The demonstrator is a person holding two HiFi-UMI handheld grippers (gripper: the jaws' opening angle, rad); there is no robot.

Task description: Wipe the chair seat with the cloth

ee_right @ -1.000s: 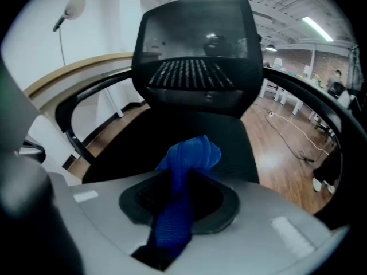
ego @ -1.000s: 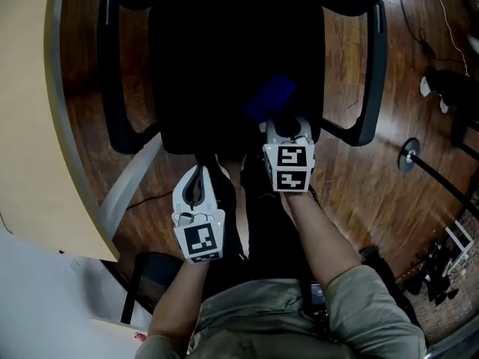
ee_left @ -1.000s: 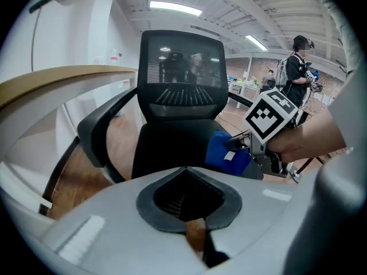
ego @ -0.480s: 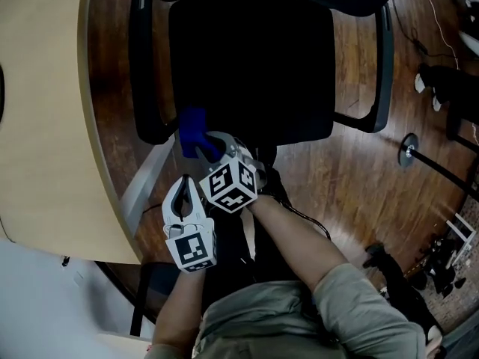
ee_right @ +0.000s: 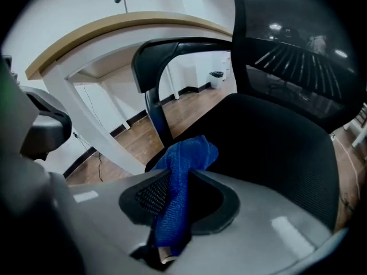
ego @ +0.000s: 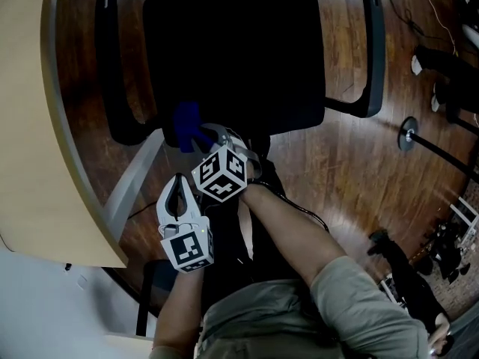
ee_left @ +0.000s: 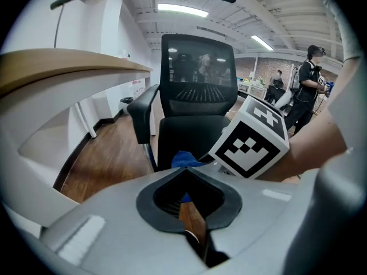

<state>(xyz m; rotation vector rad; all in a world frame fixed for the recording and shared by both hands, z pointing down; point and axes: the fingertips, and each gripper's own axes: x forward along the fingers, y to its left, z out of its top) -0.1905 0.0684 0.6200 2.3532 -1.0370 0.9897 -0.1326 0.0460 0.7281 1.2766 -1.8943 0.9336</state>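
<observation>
The black office chair's seat (ego: 232,58) fills the upper middle of the head view. A blue cloth (ego: 187,126) lies on the seat's front left corner, pinched by my right gripper (ego: 197,135), whose marker cube (ego: 219,174) sits just behind. In the right gripper view the cloth (ee_right: 184,159) hangs bunched between the jaws over the seat (ee_right: 275,142). My left gripper (ego: 179,181) hovers below the seat's front edge, over the floor, shut and empty. Its own view shows the closed tips (ee_left: 186,169), the cloth (ee_left: 182,159) and the right gripper's cube (ee_left: 252,145) ahead.
A curved beige desk (ego: 30,126) runs along the left, close to the chair's left armrest (ego: 112,66). The right armrest (ego: 374,51) stands over the wooden floor (ego: 352,170). A round stand base (ego: 408,144) and cables lie at right. People (ee_left: 309,79) stand far behind.
My right gripper has carried the cloth from the seat's front middle-right to its front left corner and rolled over. The left gripper has shifted a little left.
</observation>
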